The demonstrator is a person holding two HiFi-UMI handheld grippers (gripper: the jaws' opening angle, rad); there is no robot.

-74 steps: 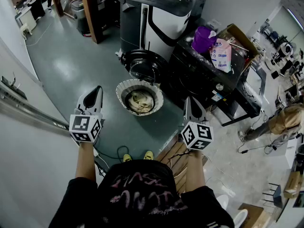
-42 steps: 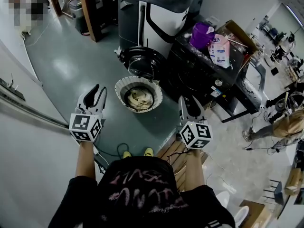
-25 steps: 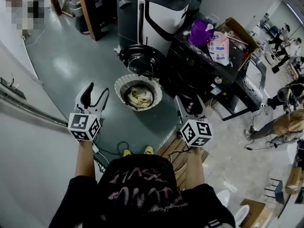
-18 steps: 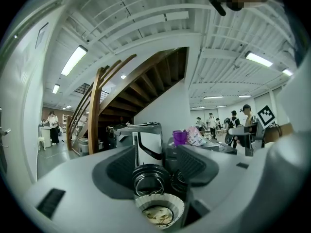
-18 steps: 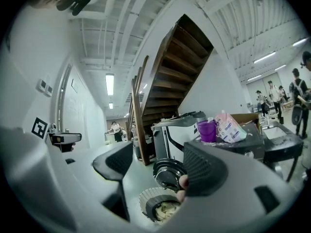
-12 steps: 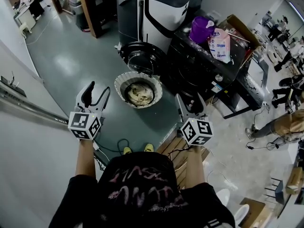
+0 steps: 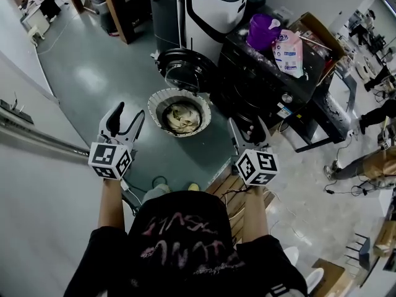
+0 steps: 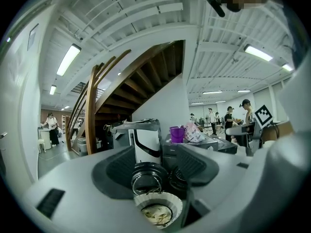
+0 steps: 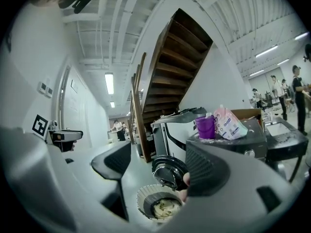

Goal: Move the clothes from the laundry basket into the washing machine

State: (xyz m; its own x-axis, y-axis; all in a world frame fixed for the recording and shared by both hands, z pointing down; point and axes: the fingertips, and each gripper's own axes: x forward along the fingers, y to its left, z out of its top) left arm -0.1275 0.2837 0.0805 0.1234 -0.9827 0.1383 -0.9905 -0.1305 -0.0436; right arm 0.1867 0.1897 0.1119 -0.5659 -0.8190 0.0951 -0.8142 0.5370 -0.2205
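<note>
We hold both grippers on the near side of the basket. The left gripper has its jaws partly apart with nothing between them. The right gripper stands wider, its jaws having just been opening, and it is also empty. The basket sits on the floor, farther out and between the two, with the clothes heaped inside. Just beyond it stands the washer, its round door open. A purple jug and a pink bag sit on top.
</note>
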